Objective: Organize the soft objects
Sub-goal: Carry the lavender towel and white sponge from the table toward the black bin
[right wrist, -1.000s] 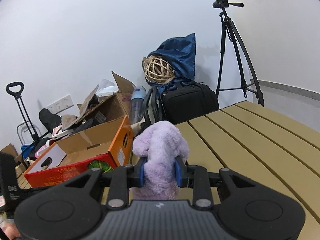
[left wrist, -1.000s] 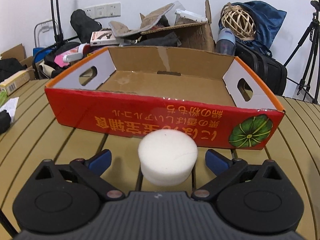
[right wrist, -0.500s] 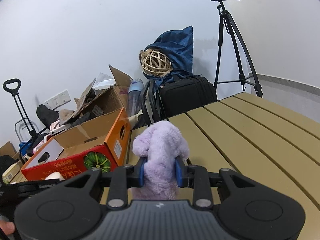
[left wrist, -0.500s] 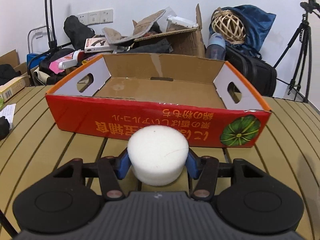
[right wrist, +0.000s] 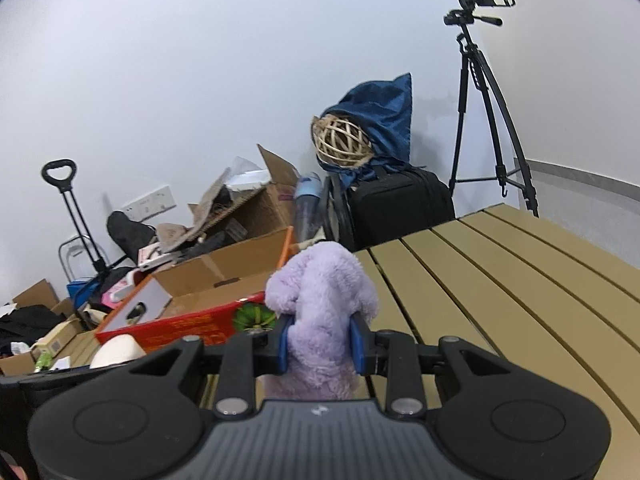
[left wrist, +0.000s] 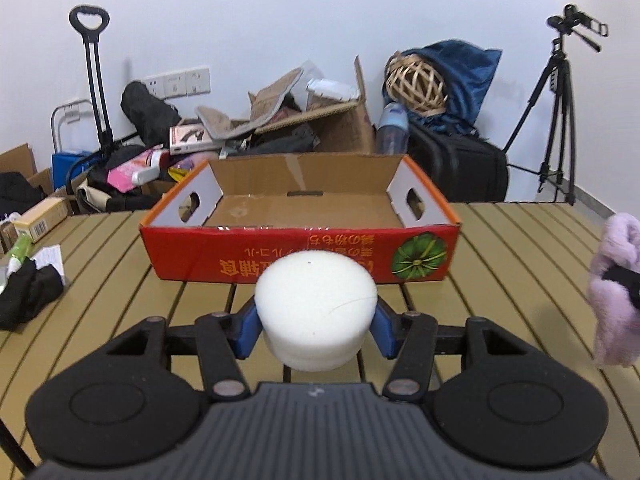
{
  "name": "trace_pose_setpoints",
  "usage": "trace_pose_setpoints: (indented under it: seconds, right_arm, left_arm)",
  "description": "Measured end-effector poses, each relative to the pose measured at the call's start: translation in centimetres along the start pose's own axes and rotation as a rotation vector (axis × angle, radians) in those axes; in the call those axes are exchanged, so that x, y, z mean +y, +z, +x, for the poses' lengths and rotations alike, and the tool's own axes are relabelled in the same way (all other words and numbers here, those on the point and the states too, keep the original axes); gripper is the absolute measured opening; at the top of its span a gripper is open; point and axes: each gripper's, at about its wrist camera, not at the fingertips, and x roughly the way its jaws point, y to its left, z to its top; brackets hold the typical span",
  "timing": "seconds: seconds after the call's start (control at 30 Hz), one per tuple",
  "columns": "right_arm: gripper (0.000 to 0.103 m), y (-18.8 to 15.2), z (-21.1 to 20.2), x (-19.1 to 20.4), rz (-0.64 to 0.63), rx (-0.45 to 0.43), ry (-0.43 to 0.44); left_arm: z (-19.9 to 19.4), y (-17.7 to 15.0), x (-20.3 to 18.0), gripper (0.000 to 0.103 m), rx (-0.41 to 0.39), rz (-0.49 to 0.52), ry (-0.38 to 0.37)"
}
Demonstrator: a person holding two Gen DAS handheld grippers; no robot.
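Observation:
My left gripper [left wrist: 315, 330] is shut on a white round foam puck [left wrist: 316, 304], held clear of the slatted table in front of the red cardboard box [left wrist: 280, 258]. The box lies open and bare inside. My right gripper [right wrist: 322, 338] is shut on a fluffy purple plush toy [right wrist: 322, 292], lifted above the table to the right of the box [right wrist: 188, 322]. That plush [left wrist: 614, 288] shows at the right edge of the left wrist view. The foam puck [right wrist: 118, 354] peeks in at the lower left of the right wrist view.
A black cloth [left wrist: 28, 294], a paper slip and a small carton [left wrist: 40, 220] lie at the table's left. Behind the table stand a cluttered cardboard box [left wrist: 312, 128], a black bag [left wrist: 468, 164], a wicker ball [left wrist: 418, 84] and a tripod [left wrist: 556, 120].
My left gripper closed on the foam puck, lifted it and drew back from the box. My right gripper, still holding the plush, swung left toward the box.

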Motion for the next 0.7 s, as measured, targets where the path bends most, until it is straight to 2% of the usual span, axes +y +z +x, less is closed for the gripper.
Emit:
trace_pose_setpoints:
  seconds: [0.37,0.7]
  right_arm:
    - [0.028,0.1,-7.3,2.7,-0.009,-0.028,0.059]
    - [0.028,-1.7,-14.4,5.2,-0.020,-0.024,0.127]
  left_arm:
    - [-10.1,-0.4,1.1,0.056,-0.089,-0.005,-0.048]
    - [-19.4,-3.2,3.4,0.056,-0.148,-0.025,-0.093]
